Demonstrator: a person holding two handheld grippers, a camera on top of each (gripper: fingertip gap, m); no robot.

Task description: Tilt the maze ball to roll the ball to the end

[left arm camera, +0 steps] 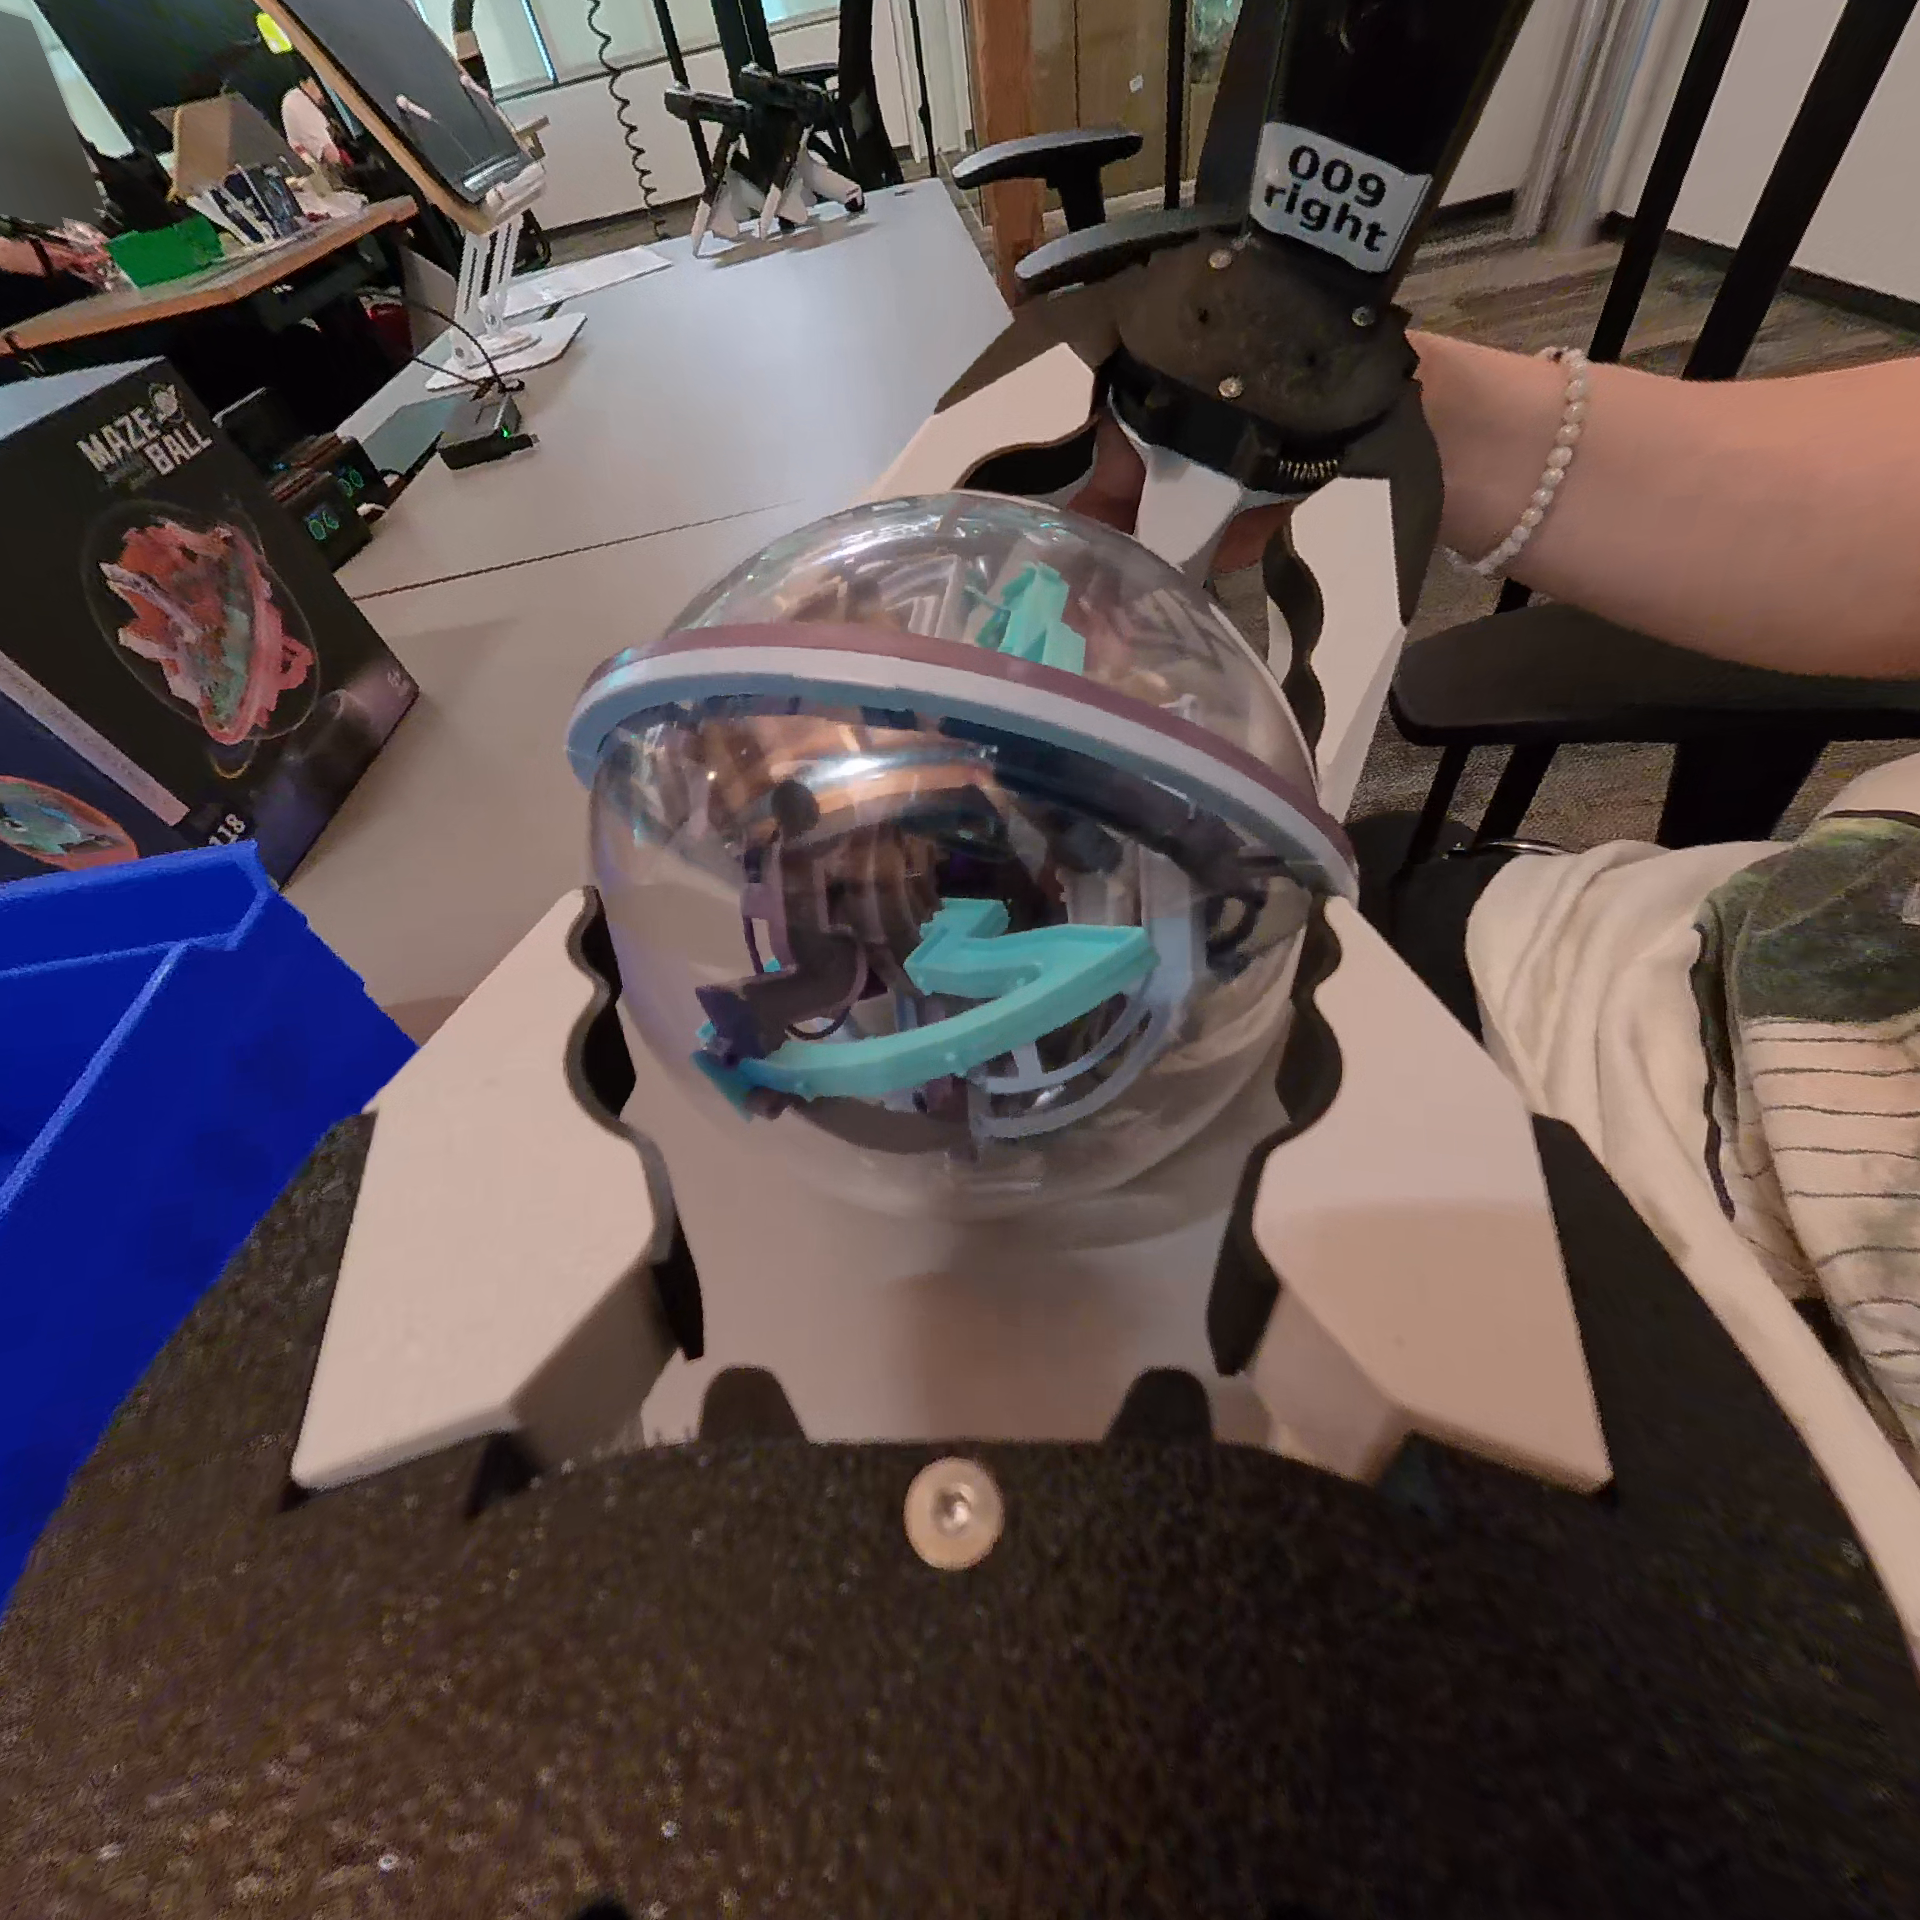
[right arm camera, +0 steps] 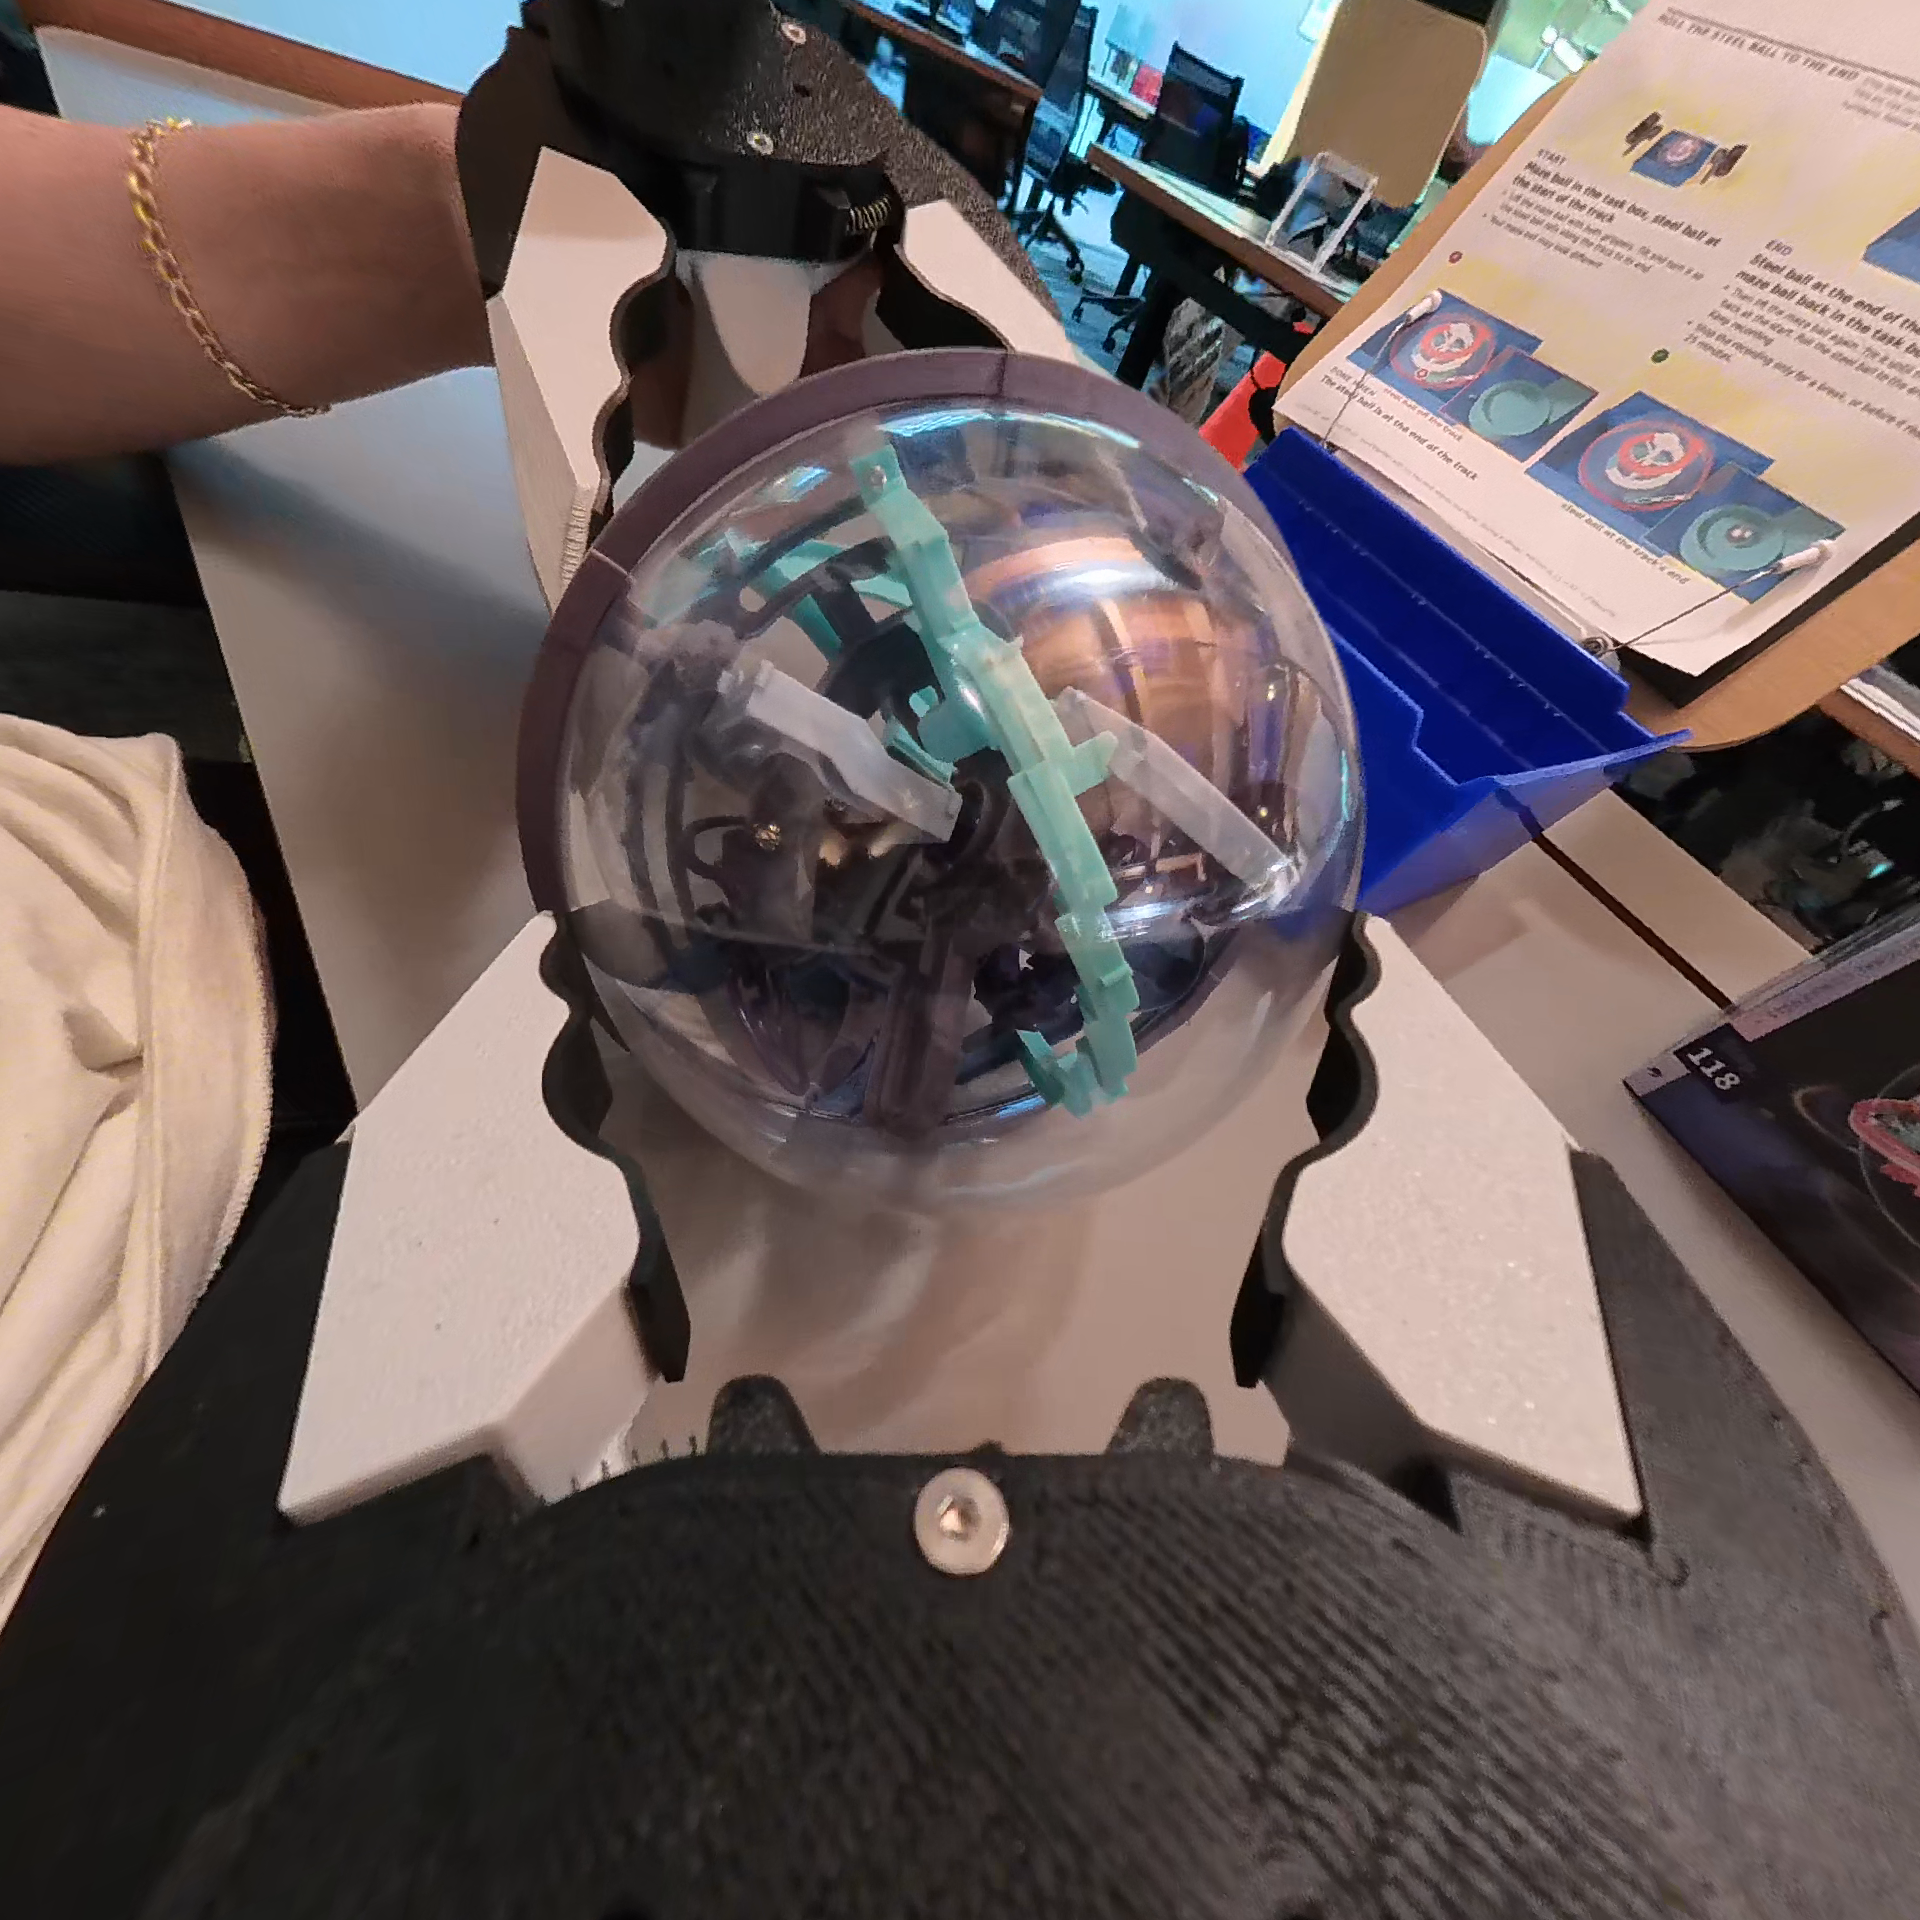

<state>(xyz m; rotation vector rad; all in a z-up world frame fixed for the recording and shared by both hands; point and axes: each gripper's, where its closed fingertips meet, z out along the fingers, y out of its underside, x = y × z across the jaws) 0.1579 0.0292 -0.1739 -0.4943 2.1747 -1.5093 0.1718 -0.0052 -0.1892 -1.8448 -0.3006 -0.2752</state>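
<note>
The maze ball (left arm camera: 956, 862) is a clear sphere with teal, purple and grey tracks inside and a purple-white band around it. My left gripper (left arm camera: 956, 914) is shut on it, with both wavy fingers pressed to its sides. My right gripper (right arm camera: 951, 935) is shut on the same maze ball (right arm camera: 940, 790) from the opposite side. The right gripper also shows at the far side of the ball in the left wrist view (left arm camera: 1247, 416), and the left gripper in the right wrist view (right arm camera: 748, 208). A small shiny bead (right arm camera: 767, 831) sits on a dark track inside the sphere.
A blue bin (left arm camera: 156, 1039) (right arm camera: 1455, 707) stands on the grey table (left arm camera: 727, 416). The maze ball's dark box (left arm camera: 156, 623) (right arm camera: 1818, 1143) is beside it. An instruction sheet on a board (right arm camera: 1662, 312) leans behind the bin. A person's white-clothed lap (left arm camera: 1662, 1039) is close.
</note>
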